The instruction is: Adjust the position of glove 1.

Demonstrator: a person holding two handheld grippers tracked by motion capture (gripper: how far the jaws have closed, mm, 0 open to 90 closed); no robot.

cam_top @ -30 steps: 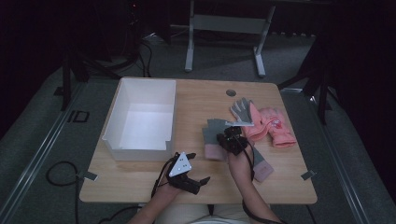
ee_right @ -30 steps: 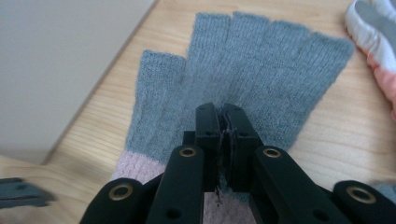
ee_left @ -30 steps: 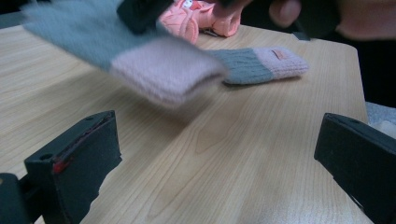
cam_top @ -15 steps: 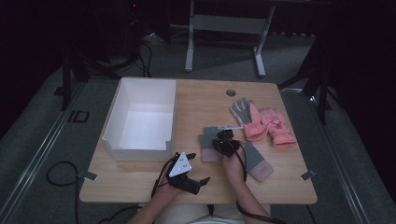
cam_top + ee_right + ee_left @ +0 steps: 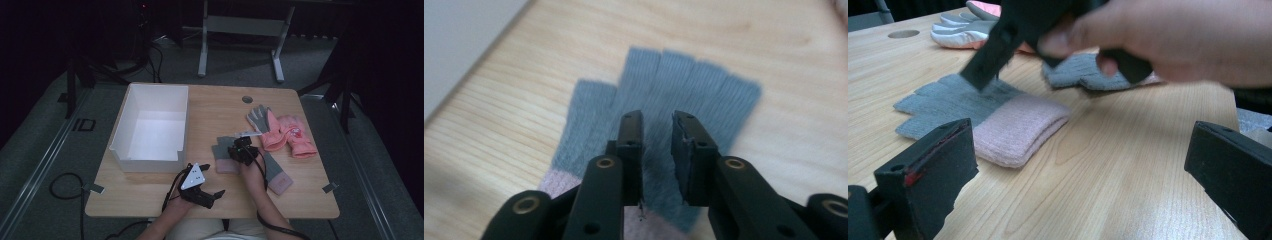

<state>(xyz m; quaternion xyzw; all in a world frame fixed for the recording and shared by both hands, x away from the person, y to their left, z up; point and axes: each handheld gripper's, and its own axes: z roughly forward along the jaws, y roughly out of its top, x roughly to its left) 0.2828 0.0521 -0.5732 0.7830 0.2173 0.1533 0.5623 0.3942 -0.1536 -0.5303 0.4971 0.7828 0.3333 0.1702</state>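
High view: we see the right gripper directly over the near grey glove, which lies flat on the table just right of the white box. Glove's long axis runs away from us: pink cuff nearest the person, fingers pointing to the far edge. A second grey glove sits just right of the right hand; a white-grey glove and pink glove lie farther back. Left gripper sits at the near edge, off the cloth, so right is clearly nearer.

Left gripper view: its jaws stand wide apart, nothing between them. Near grey glove lies ahead-left, cuff toward us; the right gripper's jaw tip comes down on its palm.

Right gripper view: right gripper jaws are slightly parted over the glove palm, gap aligned with the glove's length, fingers beyond the tips. We judge cloth isn't pinched yet; can't confirm contact.
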